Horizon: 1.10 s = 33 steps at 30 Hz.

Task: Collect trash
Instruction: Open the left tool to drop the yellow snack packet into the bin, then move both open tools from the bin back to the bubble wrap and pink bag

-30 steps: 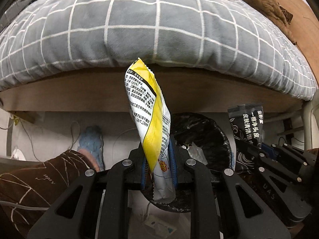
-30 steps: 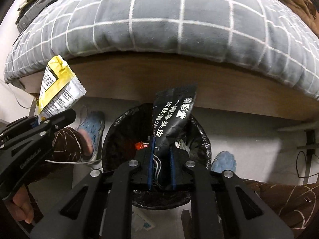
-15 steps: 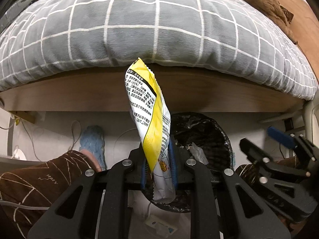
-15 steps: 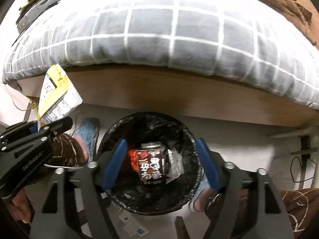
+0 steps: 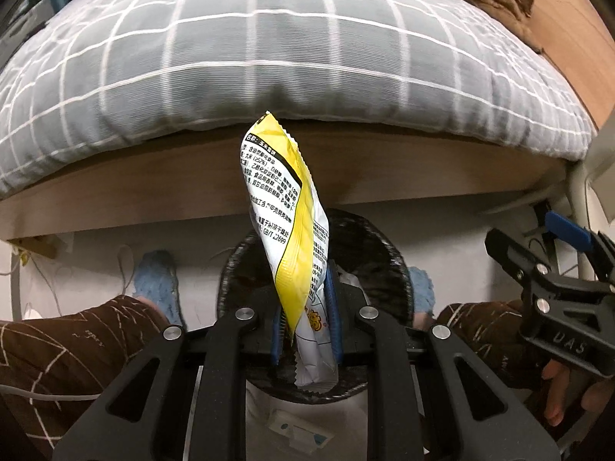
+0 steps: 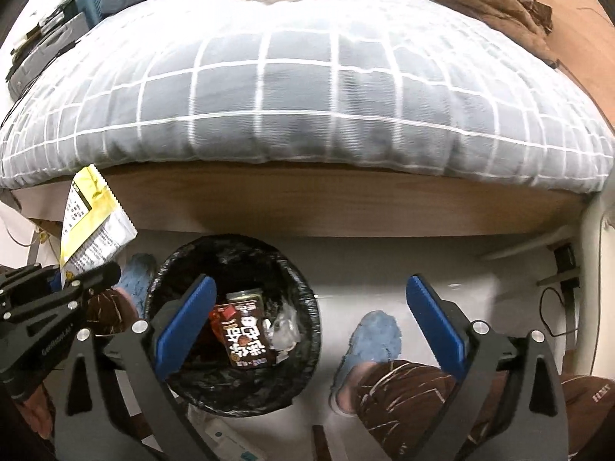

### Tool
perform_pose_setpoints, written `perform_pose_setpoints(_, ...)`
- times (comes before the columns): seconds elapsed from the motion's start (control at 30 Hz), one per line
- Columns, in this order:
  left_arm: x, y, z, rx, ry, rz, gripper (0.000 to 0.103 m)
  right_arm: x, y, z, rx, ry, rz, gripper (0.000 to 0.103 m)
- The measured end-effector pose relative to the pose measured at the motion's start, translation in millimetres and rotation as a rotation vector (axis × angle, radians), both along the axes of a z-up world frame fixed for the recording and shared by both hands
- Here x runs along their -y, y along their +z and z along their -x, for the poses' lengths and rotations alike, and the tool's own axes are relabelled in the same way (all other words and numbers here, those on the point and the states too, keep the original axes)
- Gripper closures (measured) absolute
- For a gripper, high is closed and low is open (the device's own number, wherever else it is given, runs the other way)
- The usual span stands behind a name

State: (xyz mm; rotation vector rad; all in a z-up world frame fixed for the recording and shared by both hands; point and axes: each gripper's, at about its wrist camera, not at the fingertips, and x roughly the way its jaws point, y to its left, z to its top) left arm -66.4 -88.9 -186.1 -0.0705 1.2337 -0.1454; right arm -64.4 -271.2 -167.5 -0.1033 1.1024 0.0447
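My left gripper is shut on a yellow and white snack wrapper, held upright over the black-lined trash bin. From the right wrist view the same wrapper sticks up from the left gripper just left of the bin. My right gripper is wide open and empty above the bin's right side. A black wrapper lies inside the bin with other trash. The right gripper also shows at the right edge of the left wrist view.
A bed with a grey checked quilt and wooden frame stands right behind the bin. The person's blue slippers and brown trouser legs flank the bin. A small white packet lies on the floor in front.
My right gripper opened and dropped the black wrapper into the bin, then moved right. My left gripper carried the yellow wrapper over the bin.
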Motion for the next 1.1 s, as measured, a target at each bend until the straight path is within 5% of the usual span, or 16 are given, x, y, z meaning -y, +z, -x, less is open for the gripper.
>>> perform_pose_setpoints(0.33,25,2,2,0.022,-0.046,-0.017,0.084,31,7,0,0.018,-0.058,-0.013,0.008)
perform_pose_setpoints(0.7,16,17,0,0.076,-0.023,-0.059,0.042,26,26,-14,0.079,-0.051,0.007,0.008)
perform_pose_setpoints(1.1,-5,52,-7,0.182,0.017,-0.086,0.011,24,51,-25,0.156,-0.061,-0.018,0.008)
